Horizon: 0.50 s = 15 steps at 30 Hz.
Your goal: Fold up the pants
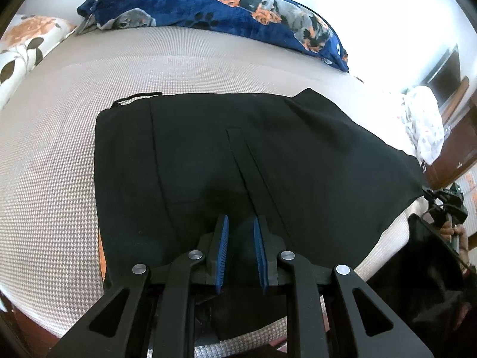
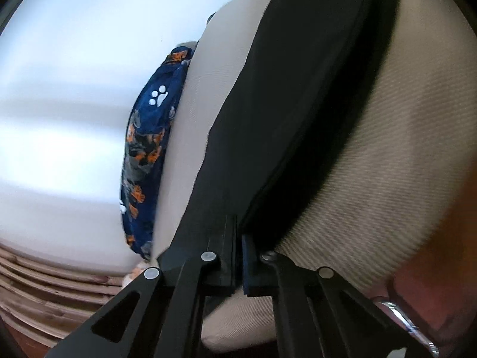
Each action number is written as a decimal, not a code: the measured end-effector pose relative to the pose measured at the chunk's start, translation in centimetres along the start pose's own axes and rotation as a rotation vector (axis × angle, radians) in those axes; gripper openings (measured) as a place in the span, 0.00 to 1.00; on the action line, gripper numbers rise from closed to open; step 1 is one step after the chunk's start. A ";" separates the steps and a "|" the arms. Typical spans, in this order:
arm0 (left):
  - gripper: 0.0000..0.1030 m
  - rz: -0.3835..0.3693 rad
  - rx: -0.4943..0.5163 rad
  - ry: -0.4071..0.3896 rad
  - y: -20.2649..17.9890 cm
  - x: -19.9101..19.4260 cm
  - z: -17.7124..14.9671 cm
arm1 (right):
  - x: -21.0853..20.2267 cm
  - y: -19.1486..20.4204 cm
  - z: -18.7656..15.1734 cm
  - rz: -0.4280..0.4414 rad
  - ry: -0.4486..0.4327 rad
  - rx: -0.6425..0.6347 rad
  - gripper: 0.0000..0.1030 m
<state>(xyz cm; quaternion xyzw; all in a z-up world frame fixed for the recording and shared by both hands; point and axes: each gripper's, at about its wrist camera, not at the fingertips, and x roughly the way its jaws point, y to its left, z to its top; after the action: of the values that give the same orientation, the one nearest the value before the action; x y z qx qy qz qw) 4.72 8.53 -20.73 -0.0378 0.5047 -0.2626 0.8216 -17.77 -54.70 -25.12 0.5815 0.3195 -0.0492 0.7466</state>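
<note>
Black pants (image 1: 238,161) lie flat on the beige bed cover (image 1: 53,161), waist end to the left with a drawstring loop at its far corner. My left gripper (image 1: 241,223) hovers over the near middle of the pants, its blue-padded jaws apart with nothing between them. My right gripper (image 2: 239,232) is shut on the edge of the black pants (image 2: 298,104) and lifts it off the cover (image 2: 402,149). In the left wrist view the right gripper (image 1: 444,208) shows at the far right, at the raised end of the pants.
A navy dog-print blanket (image 1: 226,9) lies along the far edge of the bed, also in the right wrist view (image 2: 149,149). A floral pillow (image 1: 21,50) is at the far left. White cloth (image 1: 423,125) and dark wooden furniture (image 1: 456,149) stand at the right.
</note>
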 end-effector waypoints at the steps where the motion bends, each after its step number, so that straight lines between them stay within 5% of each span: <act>1: 0.19 0.002 0.009 -0.002 -0.1 0.0 0.0 | 0.1 -0.6 0.1 -0.024 0.012 0.004 0.03; 11: 0.23 0.049 0.038 -0.020 -0.9 -0.9 -0.1 | 0.9 -1.8 0.5 0.057 0.031 0.106 0.11; 13: 0.30 0.072 0.071 -0.064 -1.5 -2.2 -0.3 | 1.0 -0.9 -0.4 0.117 0.073 0.113 0.19; 15: 0.35 0.094 0.079 -0.104 -1.8 -3.7 -0.4 | 2.3 0.5 -1.8 0.165 0.156 0.139 0.41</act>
<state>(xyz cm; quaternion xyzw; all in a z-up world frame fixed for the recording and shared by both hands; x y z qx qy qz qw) 2.43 8.79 -17.35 0.0047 0.4519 -0.2410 0.8589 -16.51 -52.21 -26.16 0.6583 0.3233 0.0357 0.6789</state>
